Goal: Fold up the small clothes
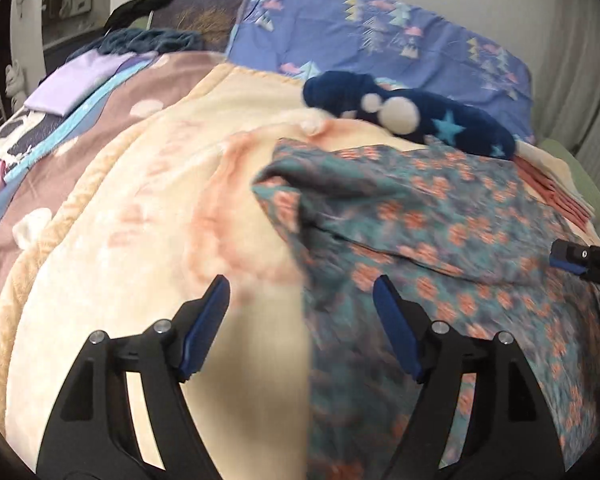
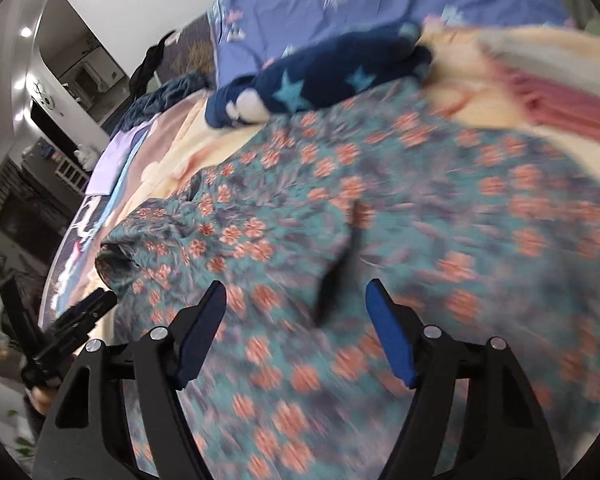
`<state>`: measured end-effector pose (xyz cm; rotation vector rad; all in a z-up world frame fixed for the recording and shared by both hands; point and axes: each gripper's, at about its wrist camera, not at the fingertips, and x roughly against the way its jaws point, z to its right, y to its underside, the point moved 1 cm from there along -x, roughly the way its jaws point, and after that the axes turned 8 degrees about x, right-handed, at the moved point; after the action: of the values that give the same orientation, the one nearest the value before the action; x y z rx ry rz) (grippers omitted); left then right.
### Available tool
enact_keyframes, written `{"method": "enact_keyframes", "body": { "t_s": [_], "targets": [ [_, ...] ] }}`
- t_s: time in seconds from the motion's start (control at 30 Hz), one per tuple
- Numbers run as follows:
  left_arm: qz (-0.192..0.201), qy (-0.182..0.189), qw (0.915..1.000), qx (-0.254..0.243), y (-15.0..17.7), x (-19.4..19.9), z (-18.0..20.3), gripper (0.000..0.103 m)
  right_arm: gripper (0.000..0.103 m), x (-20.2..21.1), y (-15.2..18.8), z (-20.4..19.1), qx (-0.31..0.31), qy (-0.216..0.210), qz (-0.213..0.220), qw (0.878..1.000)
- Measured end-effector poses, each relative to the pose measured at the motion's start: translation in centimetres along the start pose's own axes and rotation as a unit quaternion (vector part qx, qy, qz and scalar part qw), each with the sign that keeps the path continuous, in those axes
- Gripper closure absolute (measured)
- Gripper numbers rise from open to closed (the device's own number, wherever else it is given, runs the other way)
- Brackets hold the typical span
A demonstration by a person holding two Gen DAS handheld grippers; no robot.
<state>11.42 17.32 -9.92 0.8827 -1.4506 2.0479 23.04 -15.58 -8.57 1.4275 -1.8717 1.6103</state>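
the floral garment point(image 1: 440, 248), teal with orange flowers, lies spread on the cream blanket point(image 1: 140, 220) on the bed, one part already lapped over the rest so a folded edge runs across it. the left hand-held gripper point(image 1: 302, 320) hovers with its jaws wide and nothing between them, straddling the garment's left border where cloth meets blanket. the right hand-held gripper point(image 2: 296, 320) also stands wide and empty, over the middle of the garment point(image 2: 380, 220) near a dark crease point(image 2: 336, 276). both views are smeared, so how close the pads are to the cloth i cannot tell

risks as i judge them: the left jaws sit half over blanket, so closing there could pinch the fluffy blanket along with the garment, or catch only one layer of the lapped part and drag the fold apart. the right one is over the interior, not an edge; a grab there would bunch the cloth into a ridge instead of lifting a clean hem. the thin fabric looks slippery and may slide out of a shallow pinch. the navy star sock point(image 1: 420, 120) lies touching the garment's far edge, and a fold carried that way could sweep it along or trap it underneath
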Motion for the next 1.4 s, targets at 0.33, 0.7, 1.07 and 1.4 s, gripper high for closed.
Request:
{"method": "enact_keyframes", "body": {
  "t_s": [0.33,0.7,1.07,1.4],
  "targets": [
    [0.019,-0.08,0.9955,-0.047,-0.2,-1.6,0.1,0.027,0.097,5.7,-2.3,-2.2,0.038,-0.022,0.113,0.993],
    [0.034,-0.078,0.9886,-0.124,2.0,0.3,1.6,0.027,0.095,5.6,3.1,10.9,-0.114,0.045,0.027,0.992],
    [0.008,0.071,0.9968,-0.036,0.2,3.0,0.0,0.028,0.04,4.6,0.9,10.2,-0.138,-0.008,0.022,0.99],
    [-0.046,0.038,0.9982,-0.004,-3.1,-5.8,1.1,0.054,0.091,11.5,1.9,3.6,0.052,0.017,0.202,0.978]
  ]
}}
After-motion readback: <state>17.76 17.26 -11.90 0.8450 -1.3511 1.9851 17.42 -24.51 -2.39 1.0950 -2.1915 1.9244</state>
